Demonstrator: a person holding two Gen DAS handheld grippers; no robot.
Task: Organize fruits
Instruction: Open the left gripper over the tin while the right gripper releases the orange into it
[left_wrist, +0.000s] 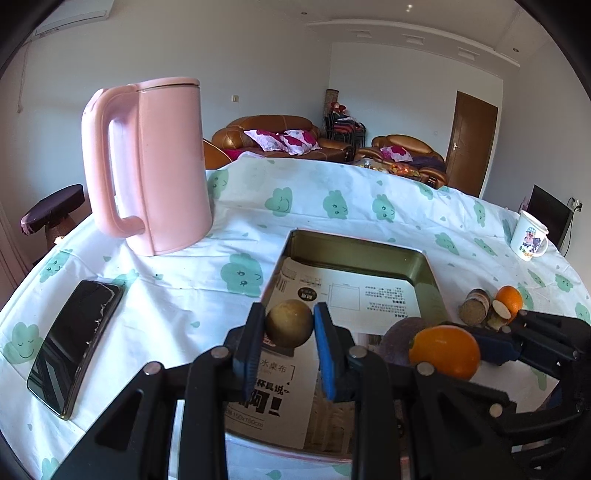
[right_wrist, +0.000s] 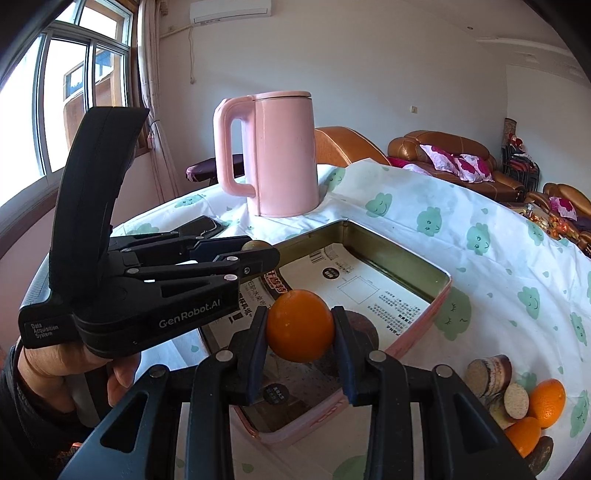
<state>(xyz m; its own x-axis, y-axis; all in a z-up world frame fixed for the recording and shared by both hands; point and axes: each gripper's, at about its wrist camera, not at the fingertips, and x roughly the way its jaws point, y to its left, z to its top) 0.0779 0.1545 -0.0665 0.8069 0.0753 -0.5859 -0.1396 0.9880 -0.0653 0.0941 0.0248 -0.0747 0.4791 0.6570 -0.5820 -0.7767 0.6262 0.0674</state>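
My left gripper (left_wrist: 290, 325) is shut on a round brown-green fruit (left_wrist: 289, 323) and holds it over the near end of the rectangular metal tin (left_wrist: 430, 273). My right gripper (right_wrist: 300, 326) is shut on an orange (right_wrist: 300, 325) and holds it above the tin (right_wrist: 439, 291), whose floor is lined with printed paper. In the left wrist view the right gripper (left_wrist: 454, 350) comes in from the right with the orange (left_wrist: 445, 352). The left gripper (right_wrist: 255, 251) and its fruit (right_wrist: 256, 245) show at left in the right wrist view. A dark purple fruit (left_wrist: 400, 338) lies in the tin.
A pink kettle (left_wrist: 155, 166) stands at the back left and a phone (left_wrist: 74, 347) lies at left on the cloud-print tablecloth. Right of the tin lie oranges (right_wrist: 546, 402), cut brown cylinders (right_wrist: 487, 376) and a dark fruit (right_wrist: 541, 454). A white mug (left_wrist: 528, 236) stands far right.
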